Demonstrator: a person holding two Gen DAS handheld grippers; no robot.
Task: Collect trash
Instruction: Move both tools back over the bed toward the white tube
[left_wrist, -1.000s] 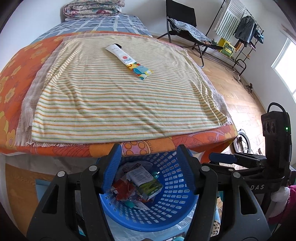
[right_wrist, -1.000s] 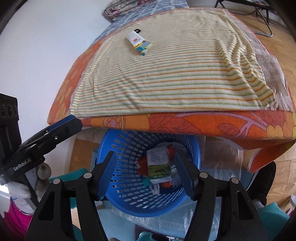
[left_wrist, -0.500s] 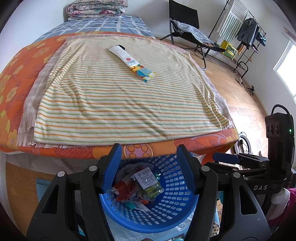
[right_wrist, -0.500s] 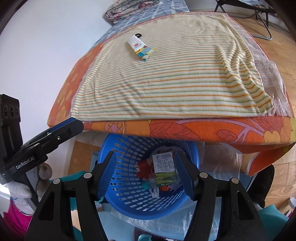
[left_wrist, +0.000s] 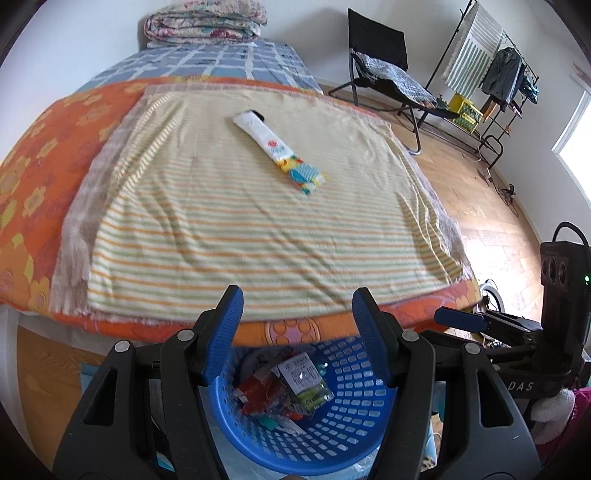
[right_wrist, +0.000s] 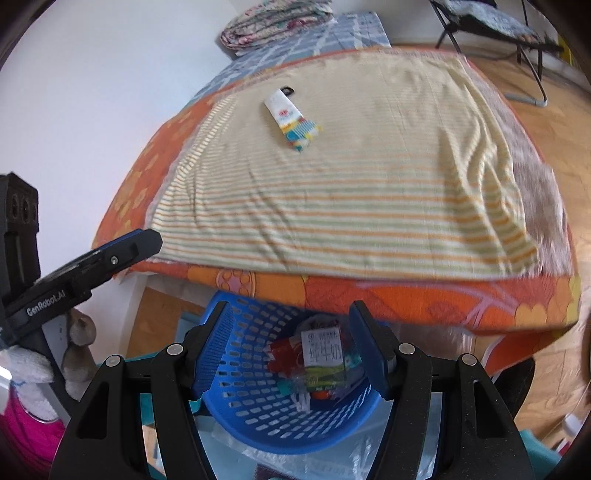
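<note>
A long white and colourful wrapper (left_wrist: 279, 150) lies on the striped cloth (left_wrist: 258, 229) on the bed, far from both grippers; it also shows in the right wrist view (right_wrist: 291, 120). A blue plastic basket (left_wrist: 354, 424) below the bed's edge holds several wrappers and a small milk carton (right_wrist: 325, 360). My left gripper (left_wrist: 297, 301) is open and empty above the basket's rim. My right gripper (right_wrist: 288, 314) is open and empty over the basket (right_wrist: 240, 398) too. Each gripper shows at the edge of the other's view.
Folded quilts (left_wrist: 205, 24) lie at the bed's far end. A black folding chair (left_wrist: 384, 70) and a clothes rack (left_wrist: 491, 74) stand on the wooden floor to the right. Clear plastic sheeting (right_wrist: 295, 458) lies under the basket.
Both grippers have risen and tilted up toward the bed, so the basket sits lower in view and more of the bed shows. Both stay open and empty.
</note>
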